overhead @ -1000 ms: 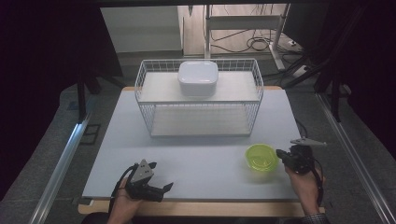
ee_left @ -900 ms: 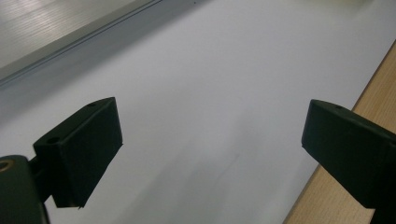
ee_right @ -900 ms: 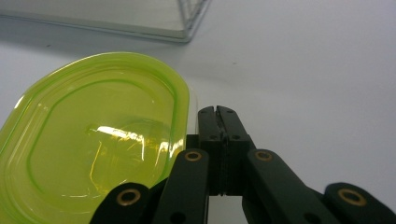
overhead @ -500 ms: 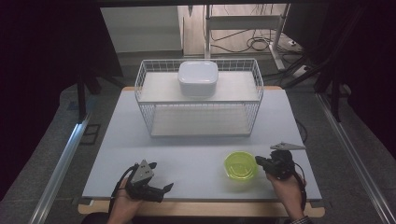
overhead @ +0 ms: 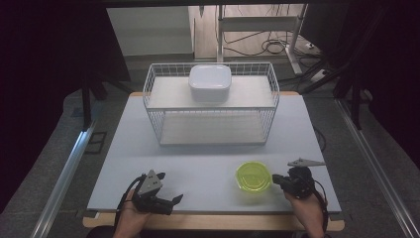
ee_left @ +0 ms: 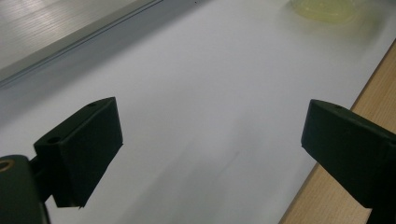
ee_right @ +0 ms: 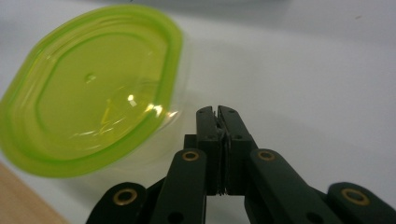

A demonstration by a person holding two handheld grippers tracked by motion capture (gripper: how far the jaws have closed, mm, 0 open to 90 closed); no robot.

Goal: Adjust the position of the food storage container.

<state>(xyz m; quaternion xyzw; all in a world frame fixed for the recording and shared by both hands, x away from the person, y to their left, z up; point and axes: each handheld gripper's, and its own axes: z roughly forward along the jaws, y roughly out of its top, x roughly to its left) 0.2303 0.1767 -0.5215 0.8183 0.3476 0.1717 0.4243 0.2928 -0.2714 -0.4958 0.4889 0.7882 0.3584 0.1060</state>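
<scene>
A clear tub with a yellow-green lid [overhead: 253, 177] [ee_right: 93, 88] stands on the white table near the front right. My right gripper [overhead: 275, 180] [ee_right: 217, 111] lies low just to its right, shut, its tips against the tub's side; I see nothing clamped between the jaws. At the front left my left gripper [overhead: 171, 188] [ee_left: 210, 135] rests in a hand near the table's edge. Its jaws stand wide open over bare table, and the tub [ee_left: 322, 9] shows far off beyond them.
A white wire basket [overhead: 210, 134] stands across the middle back of the table, with a white lidded box [overhead: 209, 82] in its rear part. The wooden front edge [overhead: 213, 221] runs just under both hands. Metal rails flank the table.
My right gripper has slid left and slightly nearer the front edge, and the tub has moved left along with it. The left gripper has stayed put.
</scene>
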